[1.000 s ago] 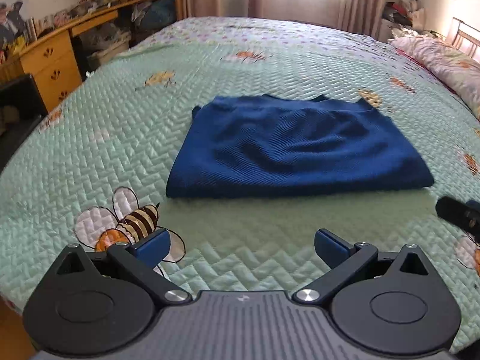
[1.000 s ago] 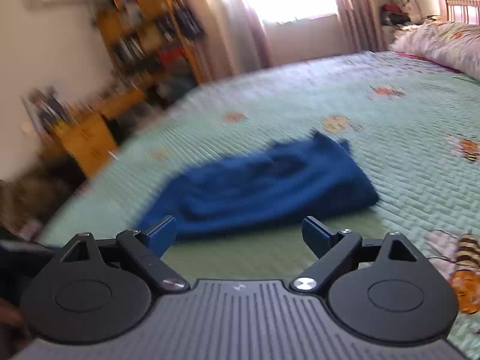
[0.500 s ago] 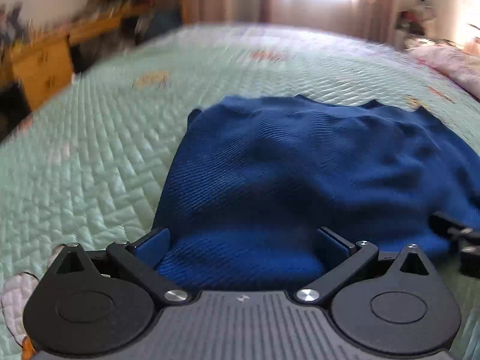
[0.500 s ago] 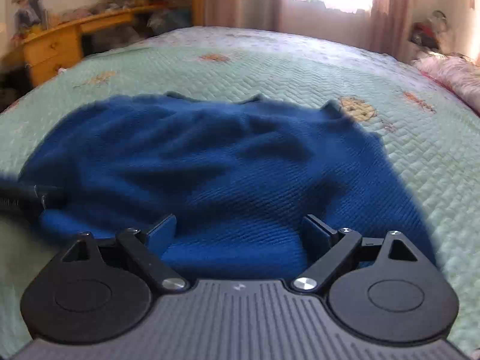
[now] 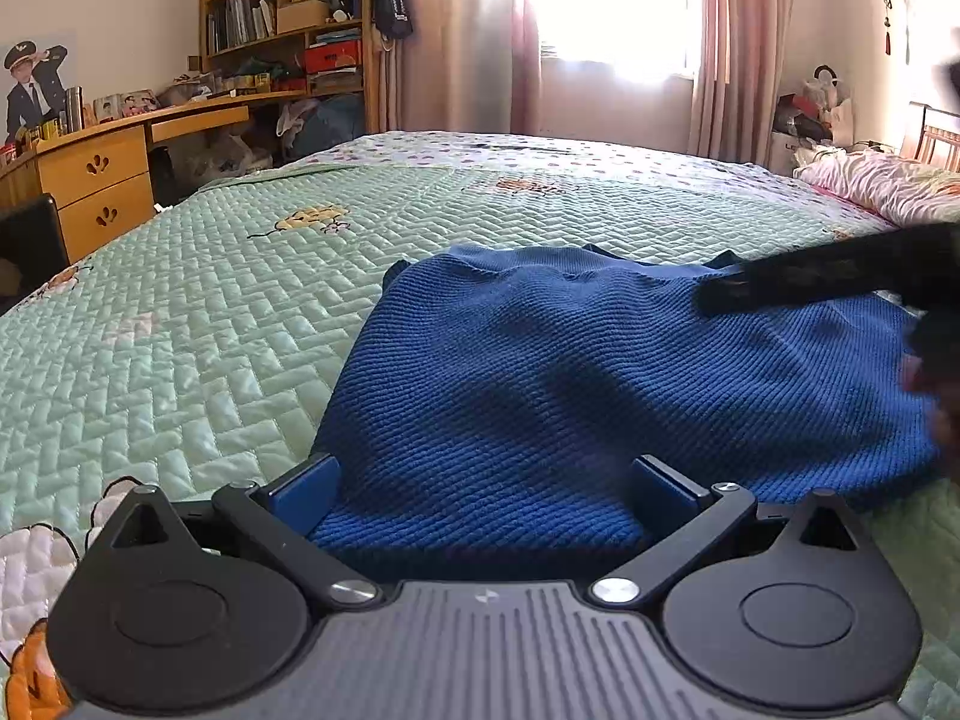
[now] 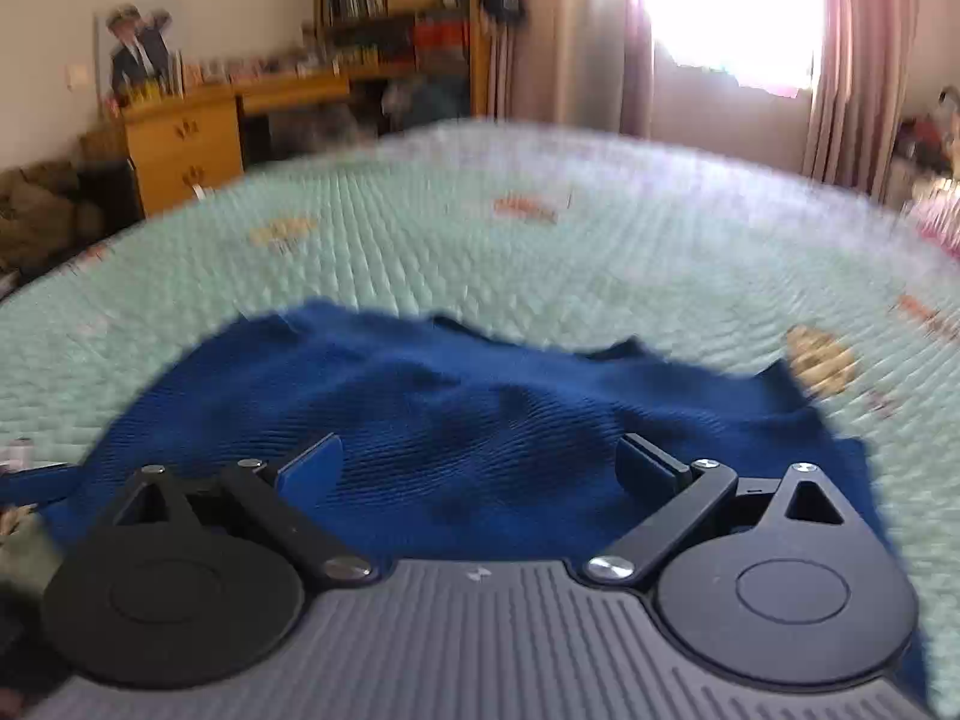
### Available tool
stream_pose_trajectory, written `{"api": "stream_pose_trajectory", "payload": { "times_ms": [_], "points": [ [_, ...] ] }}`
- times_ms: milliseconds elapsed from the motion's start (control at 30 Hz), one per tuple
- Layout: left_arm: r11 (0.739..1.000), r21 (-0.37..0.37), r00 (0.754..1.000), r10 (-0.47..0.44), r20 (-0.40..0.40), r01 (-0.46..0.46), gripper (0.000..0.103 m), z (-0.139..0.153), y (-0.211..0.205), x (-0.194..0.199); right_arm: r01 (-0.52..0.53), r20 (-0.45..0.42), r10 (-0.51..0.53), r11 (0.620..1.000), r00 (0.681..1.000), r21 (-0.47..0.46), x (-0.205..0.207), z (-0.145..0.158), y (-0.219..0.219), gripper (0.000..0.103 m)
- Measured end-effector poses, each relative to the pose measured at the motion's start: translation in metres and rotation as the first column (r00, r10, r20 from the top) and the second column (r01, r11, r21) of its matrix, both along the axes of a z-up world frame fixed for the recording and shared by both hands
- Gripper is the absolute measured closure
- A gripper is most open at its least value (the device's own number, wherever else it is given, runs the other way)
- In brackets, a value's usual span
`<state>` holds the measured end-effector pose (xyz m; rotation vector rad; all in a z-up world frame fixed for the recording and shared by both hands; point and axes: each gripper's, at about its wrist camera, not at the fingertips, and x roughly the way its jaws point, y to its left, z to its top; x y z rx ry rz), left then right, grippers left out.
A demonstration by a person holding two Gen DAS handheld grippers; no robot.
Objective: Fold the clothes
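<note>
I see the blue sweater [image 5: 600,372] lying folded on the bed [image 5: 210,300]. My left claw [image 5: 480,480] stands open over its near edge; my right claw [image 6: 480,462] is opening above it, gripping nothing

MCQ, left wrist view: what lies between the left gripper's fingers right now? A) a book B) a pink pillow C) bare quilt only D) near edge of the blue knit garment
D: the near edge of the blue knit garment lies between the open fingers of the left gripper, with the green quilt off to the side.
</note>
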<state>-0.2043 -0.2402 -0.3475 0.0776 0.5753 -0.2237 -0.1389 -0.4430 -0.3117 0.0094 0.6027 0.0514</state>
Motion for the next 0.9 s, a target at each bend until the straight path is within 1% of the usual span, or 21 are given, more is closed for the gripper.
{"api": "stream_pose_trajectory", "payload": {
  "times_ms": [67, 133, 167, 200, 233, 267, 333, 400, 433, 467, 533, 567, 633, 733, 767, 833, 900],
  "points": [
    [1.000, -0.004, 1.000, -0.001, 0.003, 0.001, 0.001, 0.000, 0.000, 0.000, 0.042, -0.044, -0.042, 0.999, 0.998, -0.004, 0.025, -0.002, -0.002, 0.006],
    [1.000, -0.015, 1.000, -0.002, 0.003, 0.002, 0.001, -0.001, 0.002, 0.001, 0.091, -0.117, -0.093, 0.996, 0.989, -0.023, 0.053, -0.004, -0.006, 0.006],
    [1.000, -0.024, 1.000, -0.003, 0.002, 0.003, 0.001, -0.001, 0.003, 0.000, 0.111, -0.168, -0.113, 0.994, 0.979, -0.022, 0.066, -0.007, -0.011, 0.005],
    [0.999, -0.034, 1.000, -0.004, 0.000, 0.004, 0.001, -0.001, 0.004, 0.000, 0.126, -0.239, -0.123, 0.992, 0.963, -0.001, 0.079, -0.010, -0.018, 0.004],
    [0.999, -0.040, 1.000, -0.005, 0.000, 0.005, 0.001, -0.001, 0.005, 0.000, 0.149, -0.280, -0.136, 0.989, 0.950, 0.026, 0.087, -0.010, -0.023, 0.004],
    [0.999, -0.045, 1.000, -0.005, 0.001, 0.005, 0.001, -0.001, 0.006, -0.001, 0.172, -0.272, -0.155, 0.984, 0.950, 0.039, 0.085, -0.004, -0.024, 0.005],
    [0.999, -0.050, 1.000, -0.006, 0.003, 0.006, 0.001, -0.001, 0.006, -0.001, 0.195, -0.226, -0.180, 0.980, 0.957, 0.049, 0.072, 0.006, -0.020, 0.005],
    [0.998, -0.055, 1.000, -0.006, 0.004, 0.006, 0.001, -0.001, 0.007, -0.002, 0.172, -0.206, -0.159, 0.984, 0.966, 0.048, 0.055, 0.005, -0.006, 0.005],
    [0.998, -0.056, 1.000, -0.006, 0.005, 0.007, 0.001, -0.001, 0.007, -0.002, 0.147, -0.220, -0.137, 0.989, 0.966, 0.030, 0.053, -0.001, 0.003, 0.005],
    [0.998, -0.054, 1.000, -0.007, 0.005, 0.007, 0.001, -0.001, 0.006, -0.003, 0.131, -0.229, -0.128, 0.991, 0.965, -0.002, 0.056, -0.007, 0.010, 0.005],
    [0.999, -0.052, 1.000, -0.007, 0.006, 0.007, 0.001, -0.001, 0.006, -0.003, 0.125, -0.213, -0.135, 0.990, 0.968, -0.058, 0.069, -0.012, 0.019, 0.003],
    [0.999, -0.050, 1.000, -0.007, 0.005, 0.007, 0.001, -0.001, 0.006, -0.003, 0.130, -0.205, -0.138, 0.990, 0.969, -0.053, 0.083, -0.009, 0.018, 0.001],
    [0.999, -0.049, 1.000, -0.007, 0.004, 0.007, 0.001, -0.001, 0.006, -0.002, 0.151, -0.205, -0.156, 0.988, 0.966, -0.040, 0.109, -0.006, 0.010, 0.001],
    [0.998, -0.058, 1.000, -0.007, 0.005, 0.007, 0.001, -0.001, 0.007, -0.002, 0.238, -0.213, -0.238, 0.971, 0.948, -0.026, 0.128, 0.004, -0.008, 0.002],
    [0.998, -0.061, 1.000, -0.007, 0.006, 0.008, 0.001, -0.001, 0.008, -0.002, 0.246, -0.199, -0.239, 0.969, 0.950, 0.010, 0.118, 0.009, -0.009, 0.002],
    [0.998, -0.067, 1.000, -0.008, 0.008, 0.009, 0.001, -0.001, 0.009, -0.002, 0.219, -0.160, -0.204, 0.972, 0.966, 0.086, 0.083, 0.019, -0.009, 0.002],
    [0.998, -0.070, 1.000, -0.009, 0.007, 0.009, 0.001, -0.001, 0.009, -0.003, 0.177, -0.160, -0.162, 0.980, 0.974, 0.087, 0.050, 0.012, 0.002, 0.002]
  ]
}}
